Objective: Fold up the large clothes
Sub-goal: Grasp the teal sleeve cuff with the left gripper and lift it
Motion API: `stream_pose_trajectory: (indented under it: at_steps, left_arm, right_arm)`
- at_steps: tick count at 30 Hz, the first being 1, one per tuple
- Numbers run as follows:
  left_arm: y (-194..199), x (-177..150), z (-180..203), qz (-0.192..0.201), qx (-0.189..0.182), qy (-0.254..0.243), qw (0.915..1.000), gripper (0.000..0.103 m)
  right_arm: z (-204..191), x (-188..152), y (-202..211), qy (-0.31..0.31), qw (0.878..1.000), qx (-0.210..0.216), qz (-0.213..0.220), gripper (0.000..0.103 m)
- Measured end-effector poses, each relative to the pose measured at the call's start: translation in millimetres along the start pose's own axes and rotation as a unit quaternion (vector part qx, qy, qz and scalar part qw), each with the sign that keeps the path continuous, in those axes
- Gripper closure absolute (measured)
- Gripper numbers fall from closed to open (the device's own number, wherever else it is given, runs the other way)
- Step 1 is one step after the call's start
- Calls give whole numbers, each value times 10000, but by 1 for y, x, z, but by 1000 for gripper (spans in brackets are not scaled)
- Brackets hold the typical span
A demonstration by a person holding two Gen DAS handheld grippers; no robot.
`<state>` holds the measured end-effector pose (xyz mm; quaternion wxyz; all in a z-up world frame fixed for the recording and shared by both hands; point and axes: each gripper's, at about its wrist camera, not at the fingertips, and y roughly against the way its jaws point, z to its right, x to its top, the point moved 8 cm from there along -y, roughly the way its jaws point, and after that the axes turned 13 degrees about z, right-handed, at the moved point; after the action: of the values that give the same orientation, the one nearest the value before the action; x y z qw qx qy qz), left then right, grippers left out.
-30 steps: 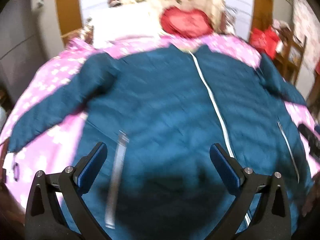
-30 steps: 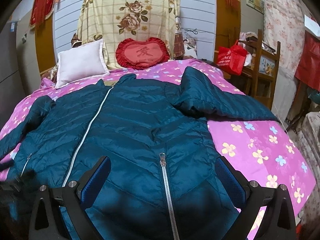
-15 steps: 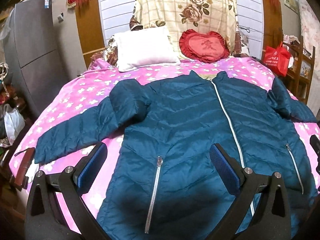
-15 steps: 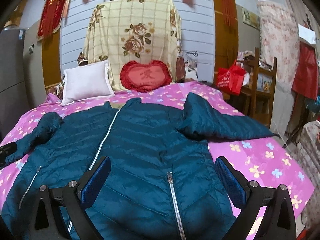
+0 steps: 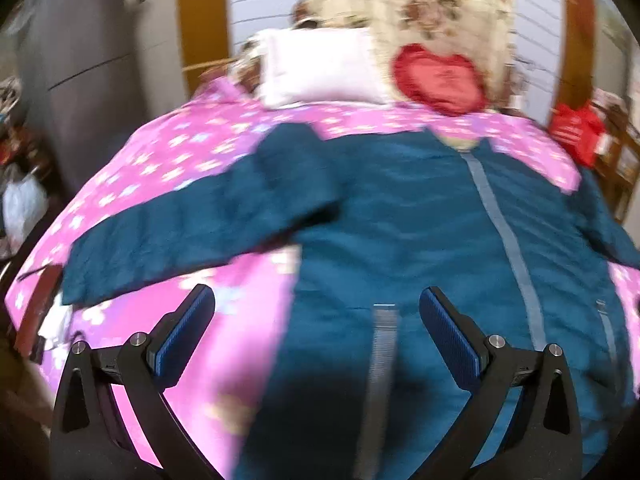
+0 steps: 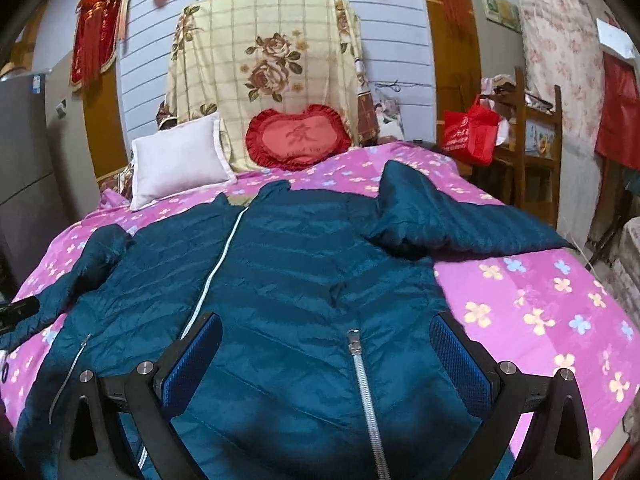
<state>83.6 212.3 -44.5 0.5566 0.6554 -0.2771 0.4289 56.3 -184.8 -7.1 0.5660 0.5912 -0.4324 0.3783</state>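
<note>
The quilted teal zip-front jacket (image 6: 288,280) lies spread flat, sleeves out, on the bed's pink flower-print bedsheet (image 6: 540,304). Both the left claw (image 5: 316,336) and right claw (image 6: 326,360) hover above its hem, jaws wide apart, empty. Behind: a white pillow (image 6: 176,160), a red heart-shaped cushion (image 6: 298,138), a grey slatted wall (image 6: 394,32).

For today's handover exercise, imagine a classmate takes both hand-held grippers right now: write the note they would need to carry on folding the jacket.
Left hand-held gripper: open, holding nothing, over the jacket's lower left edge; that view is blurred.
Right hand-held gripper: open, holding nothing, over the lower front by a pocket zipper.
Jacket: teal, zipped, front up, spread flat on the pink floral bedspread, both sleeves out to the sides.
Done: the jacket is laid out; no fold is visible.
Left: all the folding; probably the sleeves go in first, then the body.
</note>
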Motion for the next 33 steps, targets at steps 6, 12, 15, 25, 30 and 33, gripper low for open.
stream_pose_trajectory:
  at_steps: [6,12,15,25,30,33]
  left_arm:
    - [-26,-7,-122,-139,1220,-71,9924,0]
    - [-46,-9,-208,-420,1987,135,9791,0]
    - [-63,-11,-231,-576,2092,92,9761,0]
    - [-145,-38,-264,-1707,1246,186,9772,0]
    - [-147,-36,-258,-1542,922,487,9825,24]
    - [-137,-24,-232,-1389,602,241,9882,85]
  right_arm:
    - [-12,-3,-2,219,9997,80,-30,0]
    - [-15,-5,-7,127,9997,174,-116,0]
    - [-15,-9,-9,121,9996,178,-197,0]
    - [-8,-14,-10,126,9994,43,-327,0]
    - [-3,-15,-8,157,9992,-23,-356,0]
    - [2,-14,-8,109,9993,-82,-348,0]
